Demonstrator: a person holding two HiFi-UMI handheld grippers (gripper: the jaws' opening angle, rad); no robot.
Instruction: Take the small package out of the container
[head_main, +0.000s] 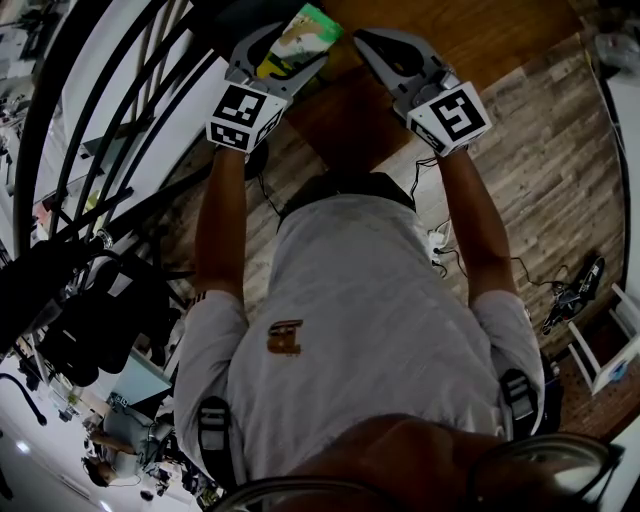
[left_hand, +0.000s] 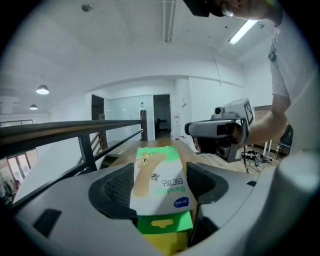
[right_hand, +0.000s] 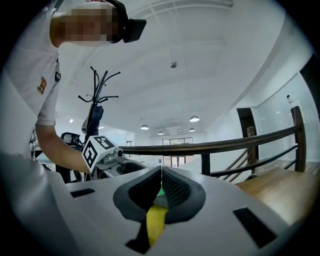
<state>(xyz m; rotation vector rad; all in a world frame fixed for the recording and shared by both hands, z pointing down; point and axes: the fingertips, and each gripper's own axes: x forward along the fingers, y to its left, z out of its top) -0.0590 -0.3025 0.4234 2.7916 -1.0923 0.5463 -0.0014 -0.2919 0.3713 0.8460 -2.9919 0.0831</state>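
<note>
A small green and white bandage package (head_main: 301, 34) is held up in the air, with my left gripper (head_main: 285, 57) shut on it. In the left gripper view the package (left_hand: 159, 181) stands lengthwise between the two dark pads, its green end pointing away. My right gripper (head_main: 368, 42) is raised beside it, a little to the right, with its jaws pressed together and nothing between them. The right gripper view shows the pads (right_hand: 172, 189) touching. No container is in view.
A brown wooden table (head_main: 480, 35) lies beyond the grippers. A dark railing (head_main: 120, 130) runs along the left. Cables and a power strip (head_main: 438, 242) lie on the wood-plank floor at the right. A coat stand (right_hand: 100, 95) rises behind the person.
</note>
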